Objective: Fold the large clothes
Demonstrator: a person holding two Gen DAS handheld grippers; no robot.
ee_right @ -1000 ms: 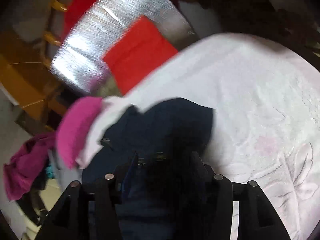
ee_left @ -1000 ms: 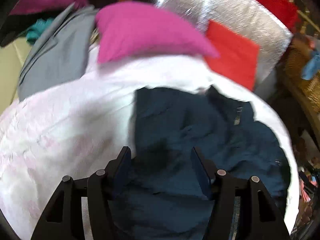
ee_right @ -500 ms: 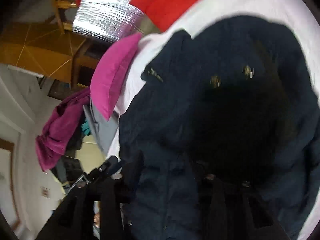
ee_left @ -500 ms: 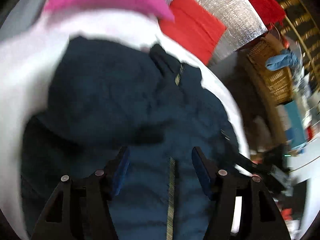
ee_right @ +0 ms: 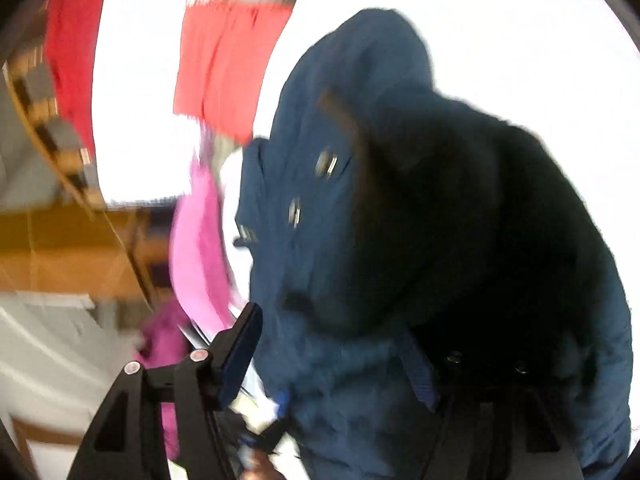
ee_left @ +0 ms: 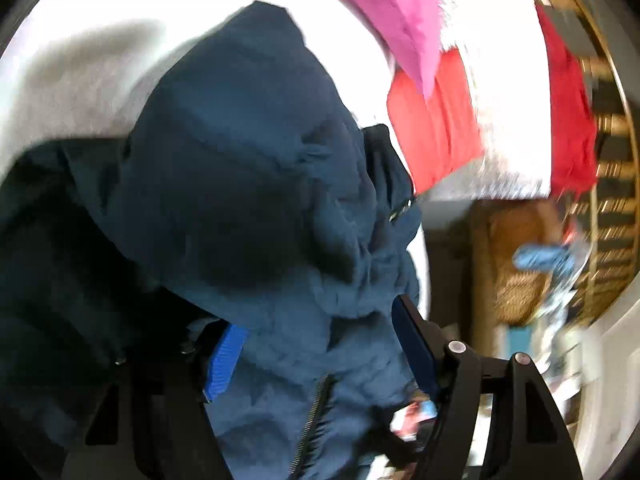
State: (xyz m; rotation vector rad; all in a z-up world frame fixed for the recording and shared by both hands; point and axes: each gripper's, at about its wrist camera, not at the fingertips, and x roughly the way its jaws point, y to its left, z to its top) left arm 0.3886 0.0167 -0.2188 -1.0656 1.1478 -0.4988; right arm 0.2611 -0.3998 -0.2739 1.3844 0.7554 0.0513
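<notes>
Navy jacket heaped on white bedspread; both grippers just spreading, jacket between

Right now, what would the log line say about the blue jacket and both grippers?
item: navy jacket bunched on white sheet | left gripper: jaws just opening, jacket between | right gripper: same

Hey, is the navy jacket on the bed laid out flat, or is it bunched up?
Bunched up. The navy jacket sits in a rumpled mound on the white bedcover, its hood and quilted body heaped and creased rather than spread flat.
</notes>
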